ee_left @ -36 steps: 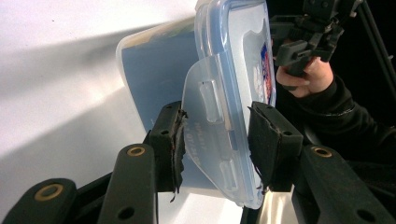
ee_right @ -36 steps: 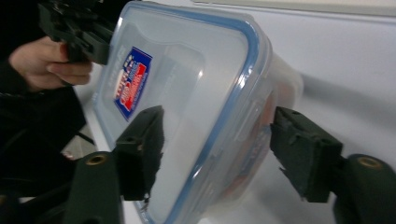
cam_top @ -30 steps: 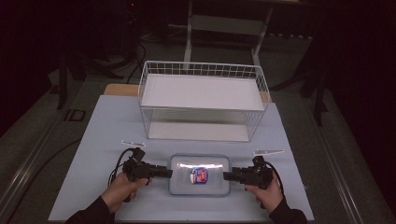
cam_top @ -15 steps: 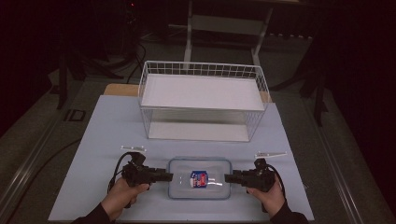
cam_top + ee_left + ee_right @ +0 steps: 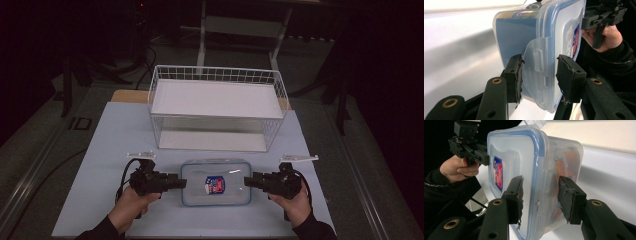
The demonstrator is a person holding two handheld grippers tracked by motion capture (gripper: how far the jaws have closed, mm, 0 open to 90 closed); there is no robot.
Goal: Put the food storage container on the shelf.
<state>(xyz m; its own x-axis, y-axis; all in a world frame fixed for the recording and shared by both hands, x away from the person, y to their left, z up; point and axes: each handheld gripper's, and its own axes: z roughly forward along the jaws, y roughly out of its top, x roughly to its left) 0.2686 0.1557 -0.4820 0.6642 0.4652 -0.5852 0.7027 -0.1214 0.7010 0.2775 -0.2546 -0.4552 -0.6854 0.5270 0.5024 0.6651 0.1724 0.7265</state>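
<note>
A clear plastic container [image 5: 216,183] with a blue-rimmed lid and a red-and-blue label lies near the table's front edge. My left gripper [image 5: 181,183] is shut on its left end. In the left gripper view the pads [image 5: 515,75] clamp the latch flap and lid edge of the container [image 5: 544,25], with the gripper [image 5: 539,62] turned on its side. My right gripper [image 5: 248,181] is shut on the right end. Its own view shows the gripper [image 5: 540,185] pinching the container [image 5: 524,152] across lid and body. Something orange shows inside the box.
A white wire basket [image 5: 215,70] with a raised white shelf stands at the back of the pale table [image 5: 115,140]. Bare table lies between the basket and the container. The floor around is dark, with cables and stand legs.
The container and both grippers dipped slightly toward the front edge, then came back up in the view. The container now looks a little larger. Both grips have stayed the same.
</note>
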